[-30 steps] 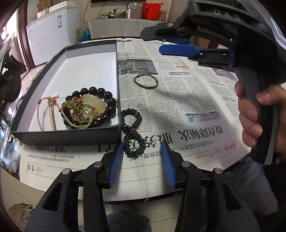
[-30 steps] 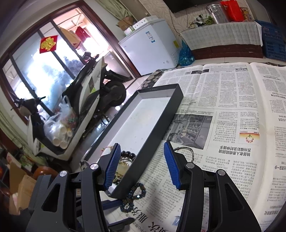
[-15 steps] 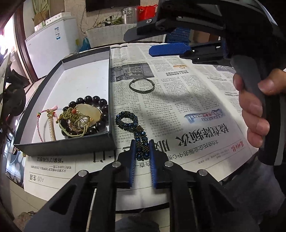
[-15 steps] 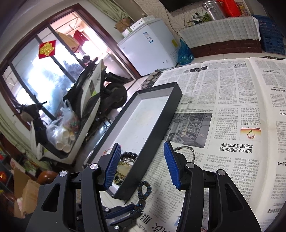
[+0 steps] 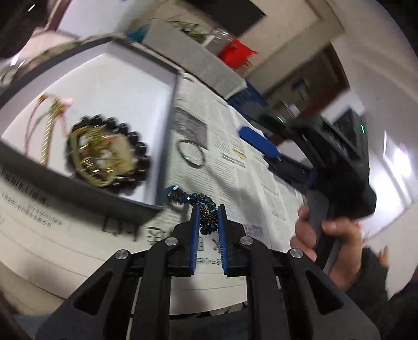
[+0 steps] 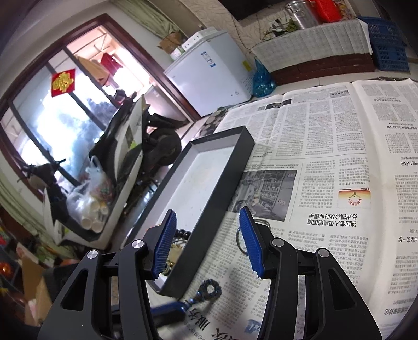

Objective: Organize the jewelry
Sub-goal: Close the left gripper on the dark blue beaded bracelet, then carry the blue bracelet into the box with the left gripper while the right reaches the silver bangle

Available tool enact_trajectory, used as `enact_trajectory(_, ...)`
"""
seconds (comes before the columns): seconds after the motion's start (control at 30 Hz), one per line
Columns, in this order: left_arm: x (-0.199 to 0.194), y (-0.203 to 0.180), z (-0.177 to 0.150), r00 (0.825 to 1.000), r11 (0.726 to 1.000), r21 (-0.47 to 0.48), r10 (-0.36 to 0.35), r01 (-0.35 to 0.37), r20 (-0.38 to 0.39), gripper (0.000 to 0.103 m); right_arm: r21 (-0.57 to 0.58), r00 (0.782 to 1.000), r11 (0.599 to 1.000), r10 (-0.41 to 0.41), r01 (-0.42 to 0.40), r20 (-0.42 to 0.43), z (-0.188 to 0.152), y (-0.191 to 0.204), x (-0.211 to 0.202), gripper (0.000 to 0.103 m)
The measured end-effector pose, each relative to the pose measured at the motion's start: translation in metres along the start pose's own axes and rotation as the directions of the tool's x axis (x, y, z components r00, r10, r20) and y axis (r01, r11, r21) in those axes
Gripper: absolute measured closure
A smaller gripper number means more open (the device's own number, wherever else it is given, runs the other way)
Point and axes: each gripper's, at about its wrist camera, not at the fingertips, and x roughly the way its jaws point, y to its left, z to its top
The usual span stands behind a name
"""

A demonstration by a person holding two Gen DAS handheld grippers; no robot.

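We closed our left gripper (image 5: pixel 207 218) on the blue beaded bracelet (image 5: pixel 202 206) beside the tray (image 5: pixel 162 162); our right gripper (image 6: pixel 207 242) hovered, fingers apart and empty.

We read this as a lived-in home room. A white chest freezer (image 6: pixel 209 75) stands by the wall, a scooter (image 6: pixel 135 146) is parked indoors beside a big wood-framed window (image 6: pixel 39 109) with a red paper charm (image 6: pixel 62 82). A steel pot (image 6: pixel 300 13) and blue crate (image 6: pixel 386 47) sit on a cloth-covered ledge. Newspaper (image 6: pixel 326 146) covers the tabletop.
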Motion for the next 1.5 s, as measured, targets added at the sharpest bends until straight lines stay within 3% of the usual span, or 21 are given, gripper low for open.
enact_trajectory(0.17, -0.002, 0.001, -0.001, 1.000, 0.999, -0.032, -0.020, 0.020, -0.003, 0.089, -0.009, 1.000, 1.000, 0.004, -0.004, -0.020, -0.003, 0.005, 0.004, 0.050)
enact_trajectory(0.37, 0.007, 0.004, -0.002, 0.998, 0.998, -0.054, 0.020, -0.023, -0.058, 0.089, -0.026, 0.999, 0.999, -0.021, 0.020, -0.045, -0.008, 0.007, 0.007, 0.050)
enact_trajectory(0.57, 0.015, -0.015, -0.002, 0.986, 0.990, 0.063, 0.135, -0.129, -0.095, 0.089, -0.017, 0.998, 1.000, -0.025, 0.024, -0.050, -0.009, 0.004, 0.008, 0.050)
enact_trajectory(0.63, 0.018, -0.034, -0.002, 0.969, 0.957, 0.184, 0.239, -0.225, -0.062, 0.081, -0.023, 0.998, 0.999, -0.027, 0.026, -0.053, -0.010, 0.006, 0.008, 0.050)
enact_trajectory(0.7, 0.022, -0.055, -0.006, 0.945, 0.895, 0.322, 0.328, -0.308, -0.008, 0.070, -0.027, 0.998, 0.999, -0.025, 0.024, -0.053, -0.010, 0.007, 0.007, 0.050)
enact_trajectory(0.8, 0.037, -0.079, -0.016, 0.903, 0.780, 0.487, 0.429, -0.392, 0.040, 0.069, -0.028, 0.999, 0.999, -0.022, 0.021, -0.050, -0.010, 0.008, 0.006, 0.050)
enact_trajectory(0.83, 0.044, -0.082, -0.018, 0.891, 0.761, 0.505, 0.453, -0.407, 0.035, 0.069, -0.027, 0.999, 0.999, -0.021, 0.019, -0.049, -0.010, 0.008, 0.006, 0.050)
enact_trajectory(1.03, 0.061, -0.084, -0.016, 0.854, 0.722, 0.519, 0.520, -0.457, 0.029, 0.070, -0.021, 0.999, 1.000, -0.017, 0.016, -0.035, -0.006, 0.007, 0.002, 0.050)
enact_trajectory(1.07, 0.061, -0.086, -0.017, 0.856, 0.715, 0.533, 0.516, -0.452, 0.033, 0.085, -0.019, 0.999, 1.000, -0.016, 0.015, -0.034, -0.006, 0.006, 0.002, 0.050)
enact_trajectory(1.1, 0.059, -0.086, -0.019, 0.858, 0.702, 0.551, 0.512, -0.451, 0.050, 0.091, -0.019, 0.999, 1.000, -0.017, 0.016, -0.032, -0.006, 0.006, 0.002, 0.050)
enact_trajectory(1.2, 0.048, -0.084, -0.023, 0.877, 0.708, 0.553, 0.470, -0.440, 0.096, 0.096, -0.022, 0.999, 1.000, -0.017, 0.016, -0.031, -0.005, 0.006, 0.001, 0.050)
enact_trajectory(1.3, 0.035, -0.082, -0.016, 0.898, 0.758, 0.497, 0.423, -0.422, 0.117, 0.096, -0.015, 1.000, 1.000, -0.011, 0.011, -0.022, -0.002, 0.005, -0.001, 0.050)
enact_trajectory(1.37, 0.031, -0.080, -0.012, 0.906, 0.786, 0.460, 0.405, -0.413, 0.122, 0.096, -0.013, 1.000, 1.000, -0.012, 0.012, -0.021, -0.002, 0.004, -0.001, 0.050)
enact_trajectory(1.5, 0.022, -0.078, -0.006, 0.910, 0.809, 0.418, 0.386, -0.414, 0.154, 0.096, -0.019, 0.999, 0.999, -0.038, 0.037, -0.037, -0.002, 0.002, 0.002, 0.050)
